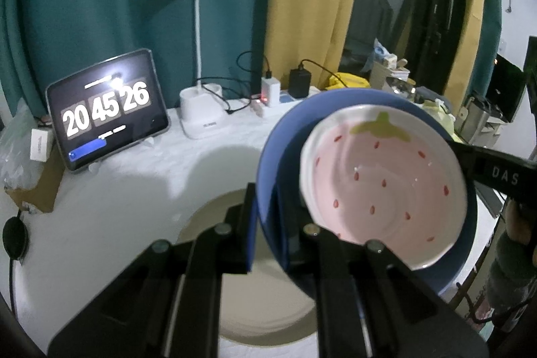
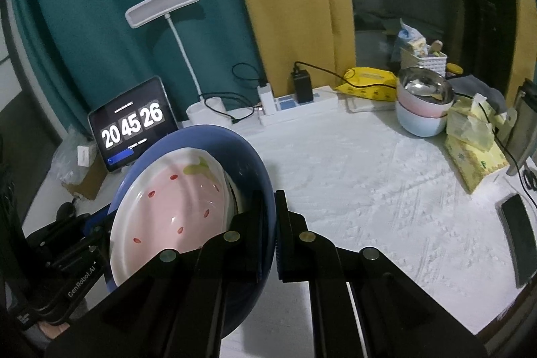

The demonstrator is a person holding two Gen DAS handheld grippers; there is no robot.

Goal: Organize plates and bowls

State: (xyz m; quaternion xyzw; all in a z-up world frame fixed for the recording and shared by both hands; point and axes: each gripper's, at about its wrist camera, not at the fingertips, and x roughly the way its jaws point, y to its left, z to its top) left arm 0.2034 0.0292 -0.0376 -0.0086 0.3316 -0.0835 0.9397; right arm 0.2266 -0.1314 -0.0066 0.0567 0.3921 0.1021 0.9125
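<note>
1. White table [image 2: 352,176], beige plate [image 1: 268,317] flat on it, directly below left gripper and the lifted stack.
2. Blue bowl [image 1: 335,109] airborne, tilted, strawberry dish [image 1: 386,176] nested inside.
3. Left gripper [image 1: 265,223] clamped tight on blue bowl's near rim.
4. Right gripper [image 2: 273,223] pinched shut on opposite rim.

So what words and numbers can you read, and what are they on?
"20 45 26": tablet screen.
"DAS": right gripper, arm.
"GenRobot.AI": left gripper, body.
Too small or blurred: white lamp base, small white box, yellow packet, tissue box.
</note>
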